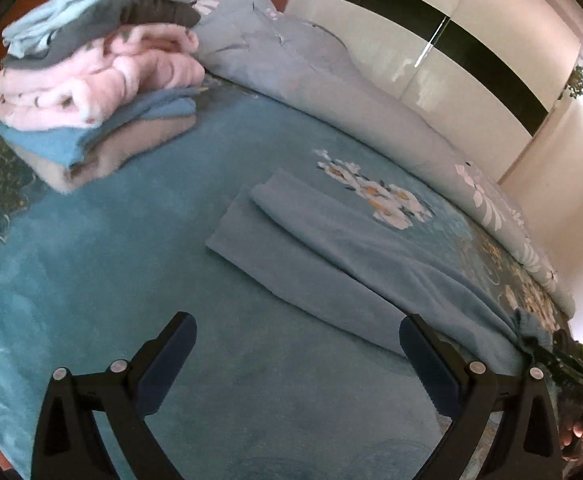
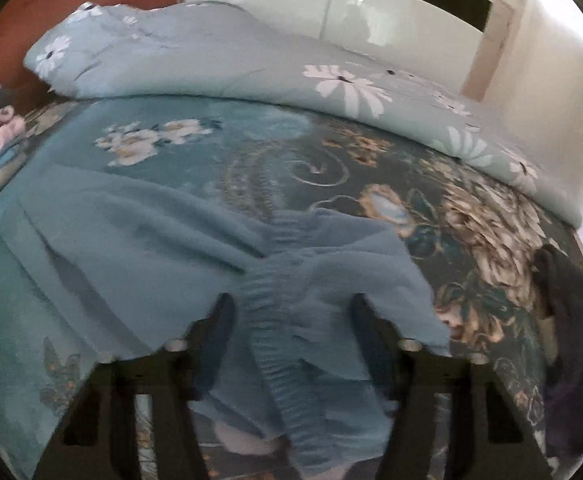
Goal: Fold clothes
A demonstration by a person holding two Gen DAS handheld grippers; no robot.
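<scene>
Jaws wide, right astride blue trousers (image 2: 195, 240)

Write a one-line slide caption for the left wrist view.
Open left gripper hovers above teal bedspread, near blue fleece trousers.

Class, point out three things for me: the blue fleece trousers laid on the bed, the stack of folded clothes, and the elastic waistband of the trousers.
blue fleece trousers (image 1: 331, 256), left wrist view, on the legs.
stack of folded clothes (image 1: 91, 80), left wrist view, on the pink fleece layer.
gathered elastic waistband (image 2: 267, 304), right wrist view, on its ribbed band.
</scene>
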